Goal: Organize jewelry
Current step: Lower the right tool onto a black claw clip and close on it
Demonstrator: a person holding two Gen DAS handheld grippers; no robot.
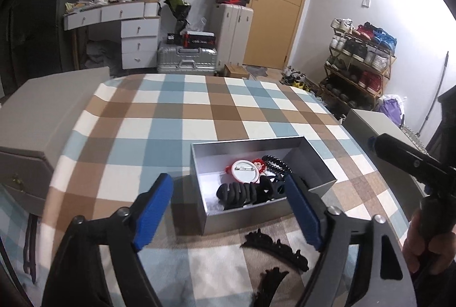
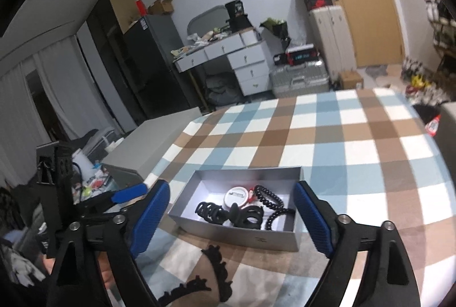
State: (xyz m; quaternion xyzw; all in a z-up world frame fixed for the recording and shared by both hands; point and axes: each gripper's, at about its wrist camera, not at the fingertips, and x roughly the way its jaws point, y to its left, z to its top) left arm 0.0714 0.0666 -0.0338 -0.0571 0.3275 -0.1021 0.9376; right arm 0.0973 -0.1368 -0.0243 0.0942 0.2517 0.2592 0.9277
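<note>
An open grey box (image 1: pixel 248 143) (image 2: pixel 242 235) stands on the checked tablecloth (image 1: pixel 159 119). Inside lie a white round badge (image 1: pixel 245 171) (image 2: pixel 235 197), a black bead bracelet (image 1: pixel 278 164) (image 2: pixel 268 198) and black hair claws (image 1: pixel 239 193) (image 2: pixel 228 214). In front of the box, a black lacy headband (image 1: pixel 276 247) (image 2: pixel 219 264) rests on the cloth. My left gripper (image 1: pixel 228 184) hovers open near the box's front left, holding nothing. My right gripper (image 2: pixel 230 188) is open and empty too, framing the box from the near side. A hand (image 1: pixel 421 244) holds it at the right.
A grey cabinet (image 1: pixel 37 113) butts against the table's left side, another grey box (image 1: pixel 370 124) its right. Beyond the far edge stand a white drawer desk (image 1: pixel 136 33), suitcases (image 1: pixel 186 59) and a shoe rack (image 1: pixel 362 65).
</note>
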